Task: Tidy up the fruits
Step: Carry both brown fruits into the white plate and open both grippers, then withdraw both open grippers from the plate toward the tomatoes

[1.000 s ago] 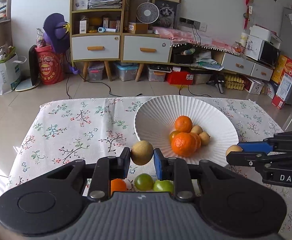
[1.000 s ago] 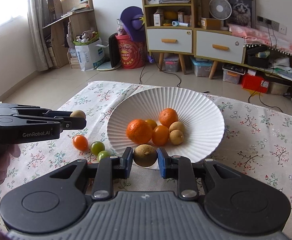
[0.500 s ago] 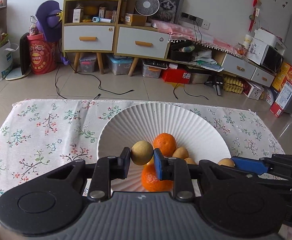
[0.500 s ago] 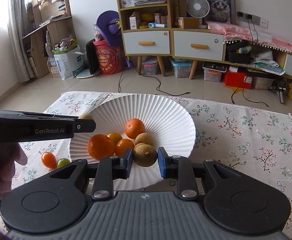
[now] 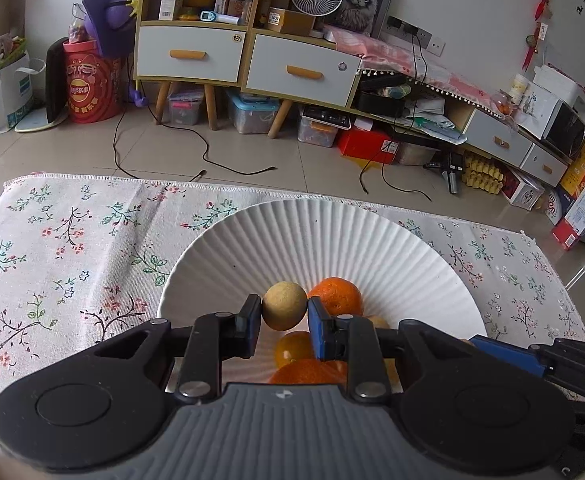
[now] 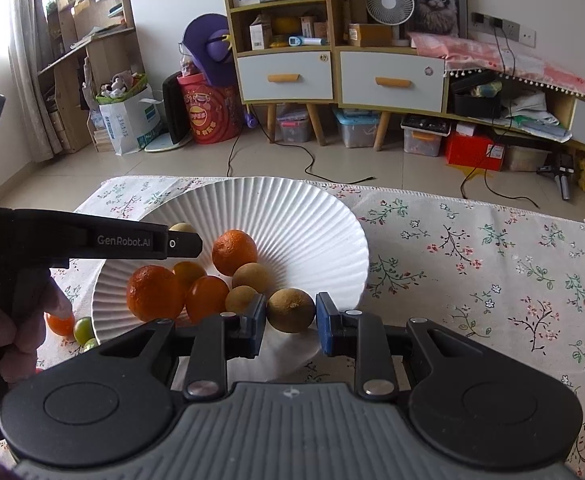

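My left gripper (image 5: 285, 314) is shut on a tan round fruit (image 5: 284, 306) and holds it over the white ribbed plate (image 5: 324, 236). It also shows in the right wrist view (image 6: 180, 236), above the plate's left side. My right gripper (image 6: 291, 318) is shut on a brown kiwi-like fruit (image 6: 291, 310) over the plate's (image 6: 292, 216) near right rim. Oranges (image 6: 234, 252) and small brown fruits (image 6: 251, 278) lie in the plate. A small orange tomato (image 6: 60, 324) and green fruits (image 6: 83, 330) lie on the cloth left of the plate.
The table has a floral cloth (image 6: 472, 248); its far edge drops to a tiled floor. Cabinets (image 6: 332, 76), boxes and cables stand beyond. The right gripper's blue-tipped fingers (image 5: 504, 356) reach in from the right in the left wrist view.
Both grippers have moved forward over the plate with their fruits still held. The left one came in from the plate's left, the right one toward its right rim.
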`<state>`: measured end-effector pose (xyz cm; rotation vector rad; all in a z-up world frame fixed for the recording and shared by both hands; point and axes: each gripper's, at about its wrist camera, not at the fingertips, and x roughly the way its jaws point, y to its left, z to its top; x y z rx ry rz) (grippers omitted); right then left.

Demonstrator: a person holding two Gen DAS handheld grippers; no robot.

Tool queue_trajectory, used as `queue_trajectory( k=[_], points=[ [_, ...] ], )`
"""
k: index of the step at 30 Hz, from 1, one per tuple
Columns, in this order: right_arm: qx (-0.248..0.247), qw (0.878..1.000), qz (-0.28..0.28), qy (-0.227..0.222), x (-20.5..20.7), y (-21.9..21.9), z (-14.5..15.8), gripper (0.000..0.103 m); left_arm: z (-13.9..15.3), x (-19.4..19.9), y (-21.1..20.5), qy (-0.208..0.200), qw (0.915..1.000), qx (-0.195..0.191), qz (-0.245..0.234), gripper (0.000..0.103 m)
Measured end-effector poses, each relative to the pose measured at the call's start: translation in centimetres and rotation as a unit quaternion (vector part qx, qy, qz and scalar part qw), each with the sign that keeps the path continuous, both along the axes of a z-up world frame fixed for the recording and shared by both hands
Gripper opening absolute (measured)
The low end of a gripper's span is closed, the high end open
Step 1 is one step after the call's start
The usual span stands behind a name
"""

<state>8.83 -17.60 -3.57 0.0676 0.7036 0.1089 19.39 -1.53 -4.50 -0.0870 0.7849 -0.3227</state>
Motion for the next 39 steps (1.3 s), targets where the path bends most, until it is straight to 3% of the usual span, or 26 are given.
queue_trajectory(
  k=[9,17,39],
  points=[
    [0.004,1.0,0.012,0.001,-0.1,-0.1,0.0,0.025,-0.1,0.0,-0.6,0.005,1.0,0.005,-0.002,0.016],
    [-0.003,1.0,-0.002,-0.006,-0.4,-0.3,0.9,0.041,0.8,-0.6,-0.5,-0.003,0.9999,0.011,-0.013,0.035],
    [-0.023,1.0,-0.002,-0.013,-2.7,0.2,2.5,0.07,3.3,-4.4,3.1,-0.029,0.9979,0.049,-0.029,0.077]
  ],
)
